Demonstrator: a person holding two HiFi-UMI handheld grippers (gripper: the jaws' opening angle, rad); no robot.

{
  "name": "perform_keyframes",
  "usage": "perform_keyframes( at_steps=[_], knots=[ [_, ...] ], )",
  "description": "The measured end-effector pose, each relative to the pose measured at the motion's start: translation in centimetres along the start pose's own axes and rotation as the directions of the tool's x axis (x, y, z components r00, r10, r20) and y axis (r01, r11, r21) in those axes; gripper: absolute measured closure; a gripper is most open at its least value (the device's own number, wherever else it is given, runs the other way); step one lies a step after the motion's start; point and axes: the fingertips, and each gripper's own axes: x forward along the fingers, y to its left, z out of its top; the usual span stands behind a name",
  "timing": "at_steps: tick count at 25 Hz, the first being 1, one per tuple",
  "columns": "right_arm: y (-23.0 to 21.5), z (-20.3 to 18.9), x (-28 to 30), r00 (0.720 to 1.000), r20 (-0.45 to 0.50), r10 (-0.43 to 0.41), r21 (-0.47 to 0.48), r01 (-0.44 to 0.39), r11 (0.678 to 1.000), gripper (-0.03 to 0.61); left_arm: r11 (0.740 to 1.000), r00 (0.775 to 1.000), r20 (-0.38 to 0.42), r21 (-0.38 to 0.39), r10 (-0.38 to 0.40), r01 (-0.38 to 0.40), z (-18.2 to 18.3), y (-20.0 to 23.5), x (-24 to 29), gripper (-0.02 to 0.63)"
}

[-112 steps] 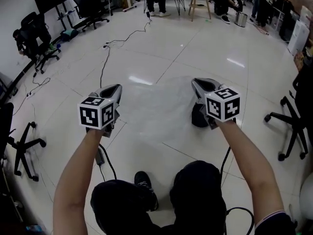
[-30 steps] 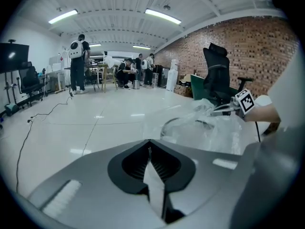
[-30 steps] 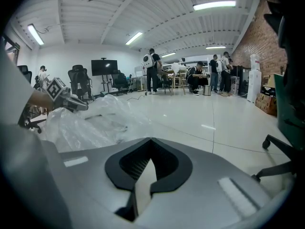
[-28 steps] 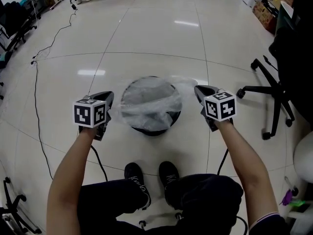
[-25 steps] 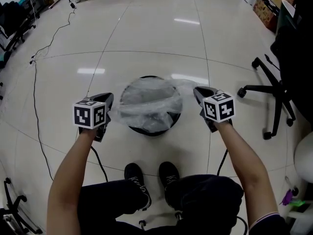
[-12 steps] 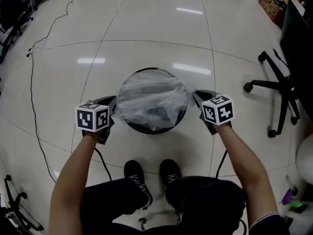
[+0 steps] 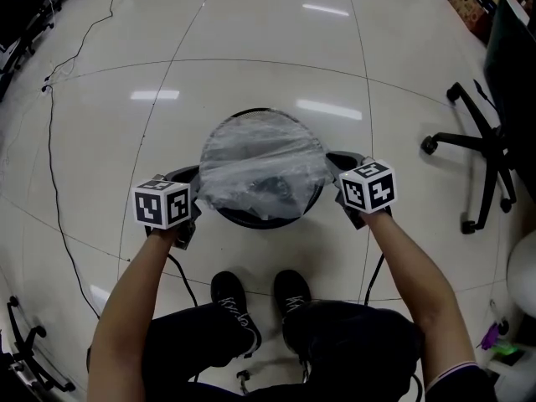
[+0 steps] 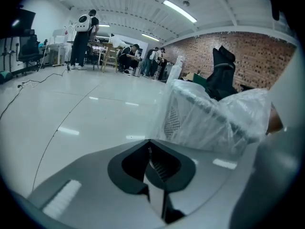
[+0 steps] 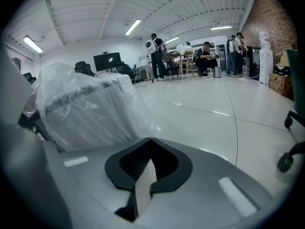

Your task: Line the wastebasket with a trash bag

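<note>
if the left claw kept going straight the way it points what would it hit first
Probably the trash bag draped over the wastebasket side, just right of its line; otherwise the floor. Depth is unclear.

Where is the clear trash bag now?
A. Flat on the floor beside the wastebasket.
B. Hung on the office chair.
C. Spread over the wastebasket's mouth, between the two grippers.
C: the trash bag covers the top of the wastebasket, its edges reaching the left gripper and the right gripper.
</note>
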Motion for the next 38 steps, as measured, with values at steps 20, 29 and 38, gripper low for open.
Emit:
perform_keyframes(
  at_steps=[20, 29, 38],
  knots=[
    [-2.1, 4.2, 0.6, 0.994, 0.105, 0.002, 0.037, -0.006, 0.999, 0.577, 1.0, 0.997, 0.083, 0.0, 0.011, -0.011, 3.7, 2.3, -0.1, 0.603],
    [-3.1, 7.6, 1.4, 0.99, 0.144, 0.008, 0.017, -0.011, 1.0, 0.577, 0.999, 0.993, 0.116, 0.024, 0.02, -0.023, 6.8, 3.5, 1.1, 0.603],
    [-4.0, 8.1, 3.7, 0.996, 0.091, -0.003, 0.027, 0.001, 1.0, 0.577, 0.997, 0.994, 0.078, 0.031, 0.07, -0.073, 6.8, 5.2, 3.2, 0.603]
  ],
)
